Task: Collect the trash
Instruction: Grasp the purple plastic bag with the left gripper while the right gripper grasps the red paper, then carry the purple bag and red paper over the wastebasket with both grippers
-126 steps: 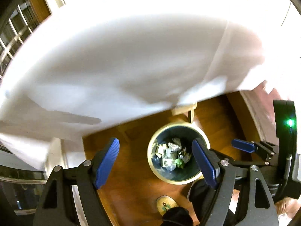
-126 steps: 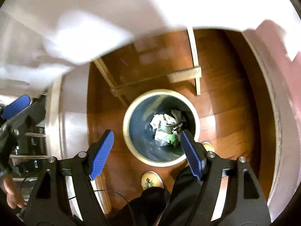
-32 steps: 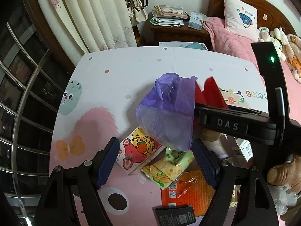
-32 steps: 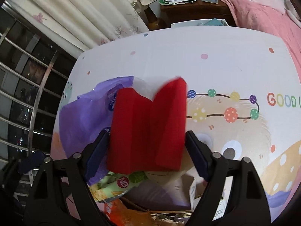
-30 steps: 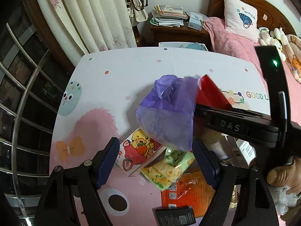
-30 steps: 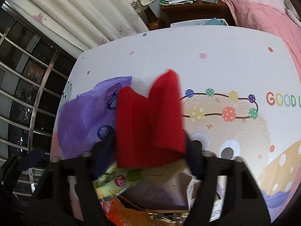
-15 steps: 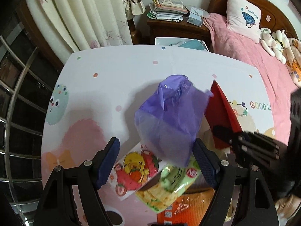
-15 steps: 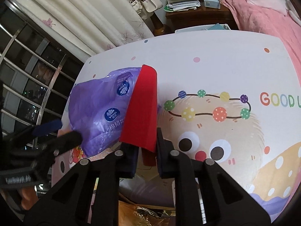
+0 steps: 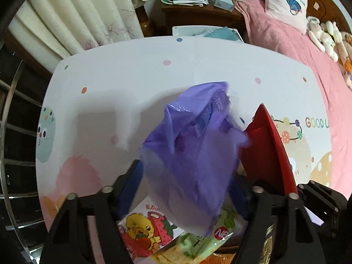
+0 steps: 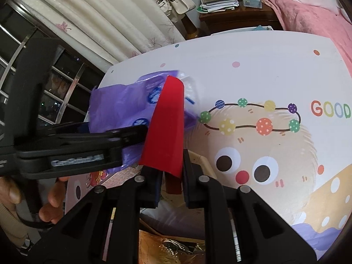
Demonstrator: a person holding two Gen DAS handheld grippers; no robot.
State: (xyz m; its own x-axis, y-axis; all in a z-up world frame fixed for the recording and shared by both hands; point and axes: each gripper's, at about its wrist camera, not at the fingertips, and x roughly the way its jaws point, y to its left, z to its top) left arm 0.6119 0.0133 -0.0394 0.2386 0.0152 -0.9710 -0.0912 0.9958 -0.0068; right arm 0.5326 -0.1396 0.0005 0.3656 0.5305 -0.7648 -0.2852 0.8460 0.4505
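Between its closing jaws, the left hand-held gripper had a purple bag. Beside it, the right hand-held gripper pinched a red card above the table. Snack packs lay below.

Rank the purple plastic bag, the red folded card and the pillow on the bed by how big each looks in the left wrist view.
1. purple plastic bag: fills the middle of the view.
2. red folded card: clearly smaller.
3. pillow: smallest, though it lies far off on the bed, so this says nothing of its true size.
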